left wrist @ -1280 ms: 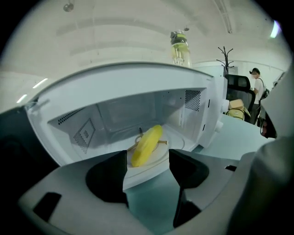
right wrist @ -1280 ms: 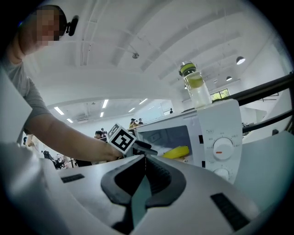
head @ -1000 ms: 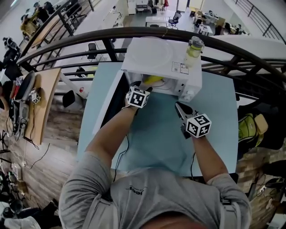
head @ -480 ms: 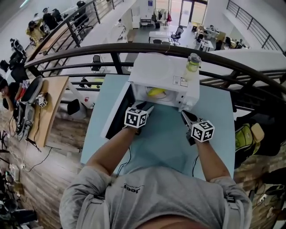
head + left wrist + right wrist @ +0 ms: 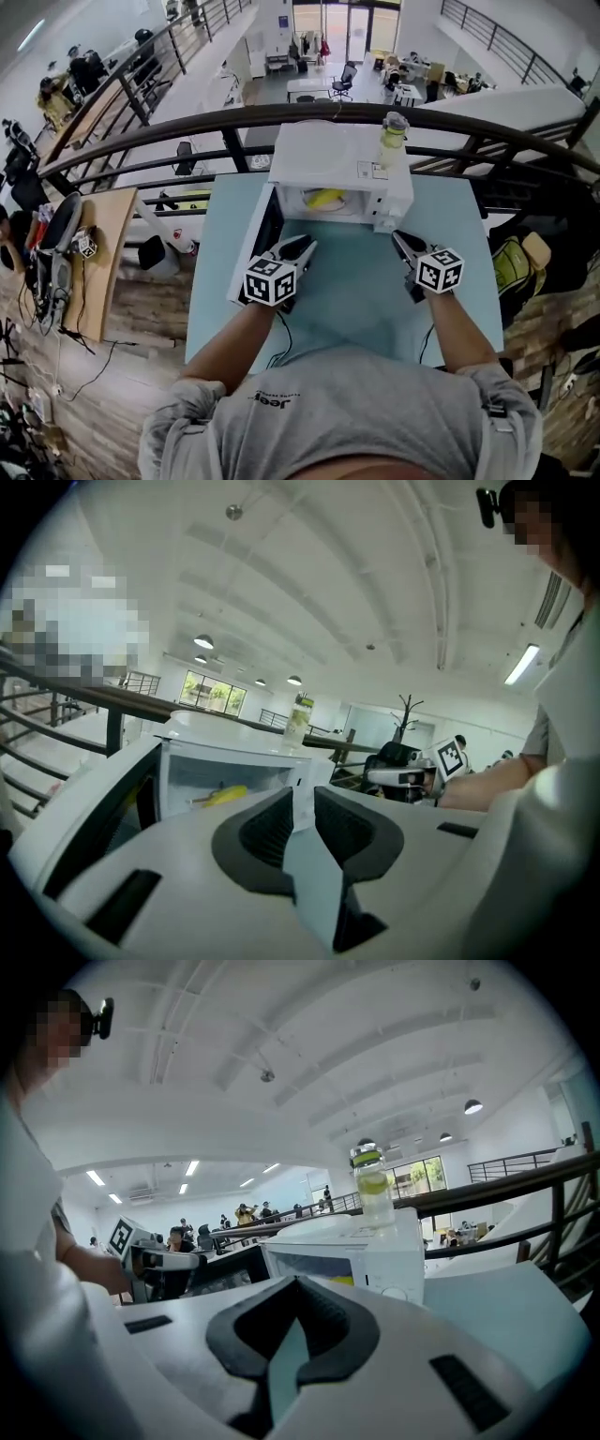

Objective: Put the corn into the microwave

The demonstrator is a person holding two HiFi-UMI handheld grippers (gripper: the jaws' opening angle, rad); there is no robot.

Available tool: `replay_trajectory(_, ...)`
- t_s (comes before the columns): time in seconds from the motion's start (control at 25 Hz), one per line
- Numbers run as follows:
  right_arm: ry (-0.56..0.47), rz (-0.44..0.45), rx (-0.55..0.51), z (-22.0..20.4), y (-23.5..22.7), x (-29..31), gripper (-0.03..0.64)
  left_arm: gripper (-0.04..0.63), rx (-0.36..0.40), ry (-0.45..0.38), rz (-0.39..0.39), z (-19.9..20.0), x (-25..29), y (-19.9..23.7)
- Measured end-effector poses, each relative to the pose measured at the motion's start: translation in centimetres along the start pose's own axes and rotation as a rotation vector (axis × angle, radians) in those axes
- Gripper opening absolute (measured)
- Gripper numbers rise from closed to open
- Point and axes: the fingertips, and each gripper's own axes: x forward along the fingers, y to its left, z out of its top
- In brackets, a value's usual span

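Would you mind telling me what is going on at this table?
A person holds a gripper in each hand at a light blue table. The corn lies inside the white microwave, whose door stands open. The left gripper and right gripper hover in front of it, empty; the left gripper's jaws have just been closing with nothing between them.

The light-blue table [image 5: 361,281] bears a white microwave [image 5: 323,155] at its far edge.
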Motion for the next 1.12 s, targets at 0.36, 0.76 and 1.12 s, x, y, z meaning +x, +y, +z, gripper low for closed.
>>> replay_trajectory(0.36, -0.06, -0.041, 0.091, -0.4, 3.0, -4.5, 0.018, 0.026, -0.065, -0.057, -0.124, 0.0, -4.5, -3.3)
replay_trajectory(0.76, -0.126, 0.12, 0.075, 2.9, 0.4, -11.1, 0.018, 0.018, -0.048, -0.107, 0.058, -0.5, -5.6, -10.0)
replay_trajectory(1.12, -0.048, 0.251, -0.016, 1.2, 2.2, -11.5, 0.017, 0.018, -0.067, -0.138, 0.142, -0.5, -6.0, -12.6)
